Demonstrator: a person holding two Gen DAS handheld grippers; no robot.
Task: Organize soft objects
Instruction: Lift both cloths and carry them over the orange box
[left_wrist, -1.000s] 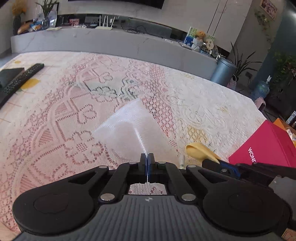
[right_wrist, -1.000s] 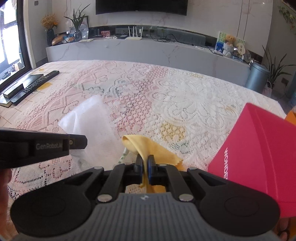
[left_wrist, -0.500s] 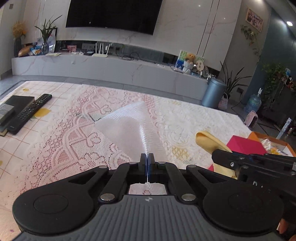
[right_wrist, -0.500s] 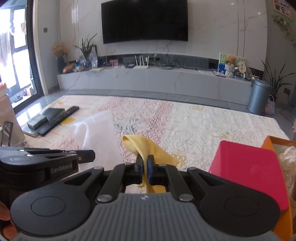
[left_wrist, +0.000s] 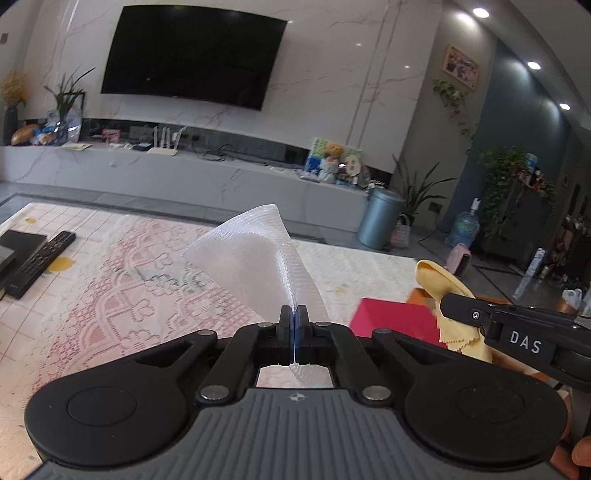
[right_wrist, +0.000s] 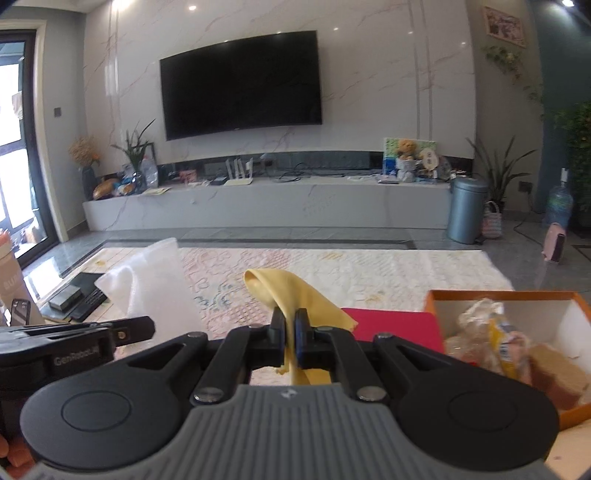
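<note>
My left gripper (left_wrist: 294, 314) is shut on a white mesh cloth (left_wrist: 255, 258) and holds it up above the lace-covered table (left_wrist: 110, 295). My right gripper (right_wrist: 290, 321) is shut on a yellow cloth (right_wrist: 291, 291), also lifted off the table. The yellow cloth (left_wrist: 443, 288) and the right gripper show at the right of the left wrist view. The white cloth (right_wrist: 155, 280) and the left gripper show at the left of the right wrist view. An orange box (right_wrist: 436, 299) with several bagged soft items stands at the right.
A red lid or box (right_wrist: 391, 325) lies beside the orange box. A black remote (left_wrist: 40, 262) and a dark flat device (left_wrist: 14, 243) lie at the table's left edge. A TV wall, grey cabinet and metal bin (right_wrist: 466, 208) stand beyond.
Both grippers have risen and tilted up with their cloths, lifting them clear of the table. The orange box has come into the right wrist view.
</note>
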